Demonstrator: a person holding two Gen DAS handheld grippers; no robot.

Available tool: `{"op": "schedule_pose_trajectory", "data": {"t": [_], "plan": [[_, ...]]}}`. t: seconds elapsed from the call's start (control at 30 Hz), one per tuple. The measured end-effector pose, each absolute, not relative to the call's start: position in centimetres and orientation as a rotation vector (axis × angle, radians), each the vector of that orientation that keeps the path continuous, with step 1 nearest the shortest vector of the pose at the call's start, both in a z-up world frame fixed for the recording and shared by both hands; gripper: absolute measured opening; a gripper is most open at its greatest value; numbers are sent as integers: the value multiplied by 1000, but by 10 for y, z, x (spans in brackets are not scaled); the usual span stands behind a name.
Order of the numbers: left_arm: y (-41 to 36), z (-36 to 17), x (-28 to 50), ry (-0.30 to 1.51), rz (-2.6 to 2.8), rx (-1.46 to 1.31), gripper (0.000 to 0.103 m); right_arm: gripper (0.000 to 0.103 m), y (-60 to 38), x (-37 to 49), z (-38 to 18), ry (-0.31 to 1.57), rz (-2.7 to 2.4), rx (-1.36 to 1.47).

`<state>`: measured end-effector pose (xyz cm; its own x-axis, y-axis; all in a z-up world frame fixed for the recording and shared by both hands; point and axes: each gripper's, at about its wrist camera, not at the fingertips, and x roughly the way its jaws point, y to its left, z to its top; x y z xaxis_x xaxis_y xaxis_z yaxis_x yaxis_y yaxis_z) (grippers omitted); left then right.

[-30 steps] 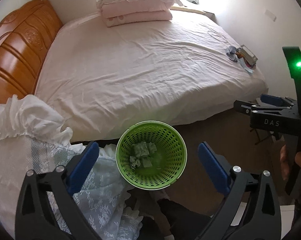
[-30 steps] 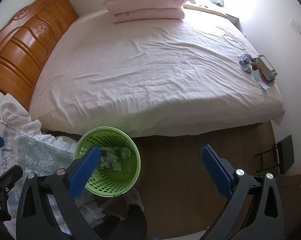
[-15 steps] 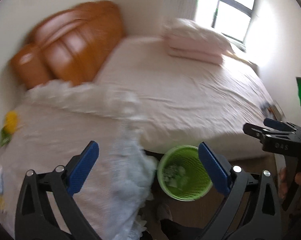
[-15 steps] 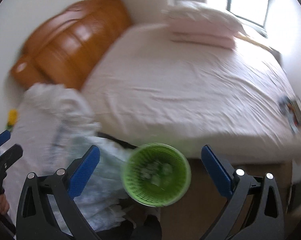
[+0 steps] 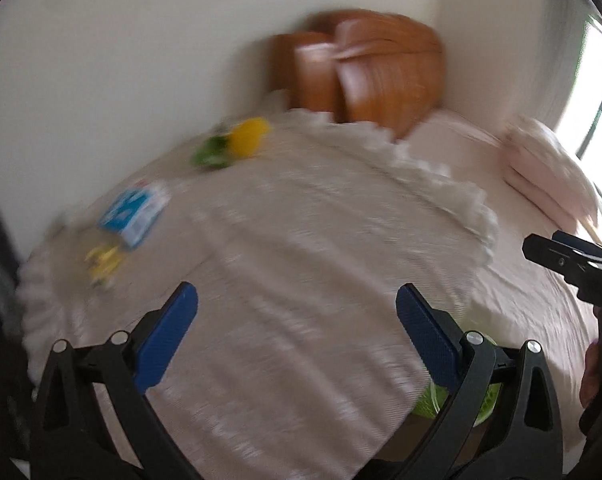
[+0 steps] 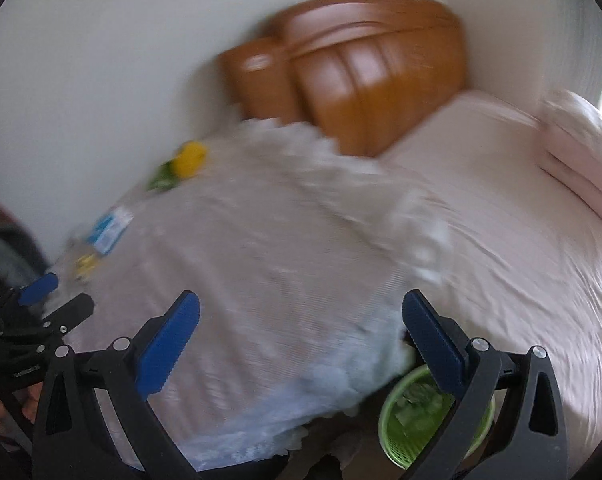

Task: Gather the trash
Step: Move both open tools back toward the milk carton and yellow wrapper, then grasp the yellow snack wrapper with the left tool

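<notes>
left gripper [image 5: 297, 320] fingers apart, empty | right gripper [image 6: 301, 324] fingers apart, empty | both aimed over cloth-covered worktop [image 5: 301, 240], likely seeking trash | blue packet [image 5: 135, 212], yellow scraps [image 5: 103, 260] at far-left edge | green bin [image 6: 421, 416] on floor beside bed [image 6: 521, 220], in easy reach

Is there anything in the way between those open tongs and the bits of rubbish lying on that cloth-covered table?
Nothing visible blocks them. The blue-and-white packet, the small yellow scraps and the yellow-and-green item lie along the far-left side of the tablecloth. Only bare cloth lies between them and the open left tongs. The picture is blurred.
</notes>
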<state>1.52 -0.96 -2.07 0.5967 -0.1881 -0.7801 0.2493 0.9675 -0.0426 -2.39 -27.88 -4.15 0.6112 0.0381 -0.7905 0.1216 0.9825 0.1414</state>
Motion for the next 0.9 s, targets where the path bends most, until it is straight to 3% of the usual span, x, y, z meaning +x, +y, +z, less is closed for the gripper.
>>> {"op": "schedule_pose_trajectory", "data": {"t": [0.5, 0.9], "plan": [[110, -50, 14, 932, 29, -46, 95, 101, -142, 40, -61, 992, 214, 26], [175, -116, 129, 980, 120, -27, 95, 101, -125, 59, -86, 1098, 179, 31]]}}
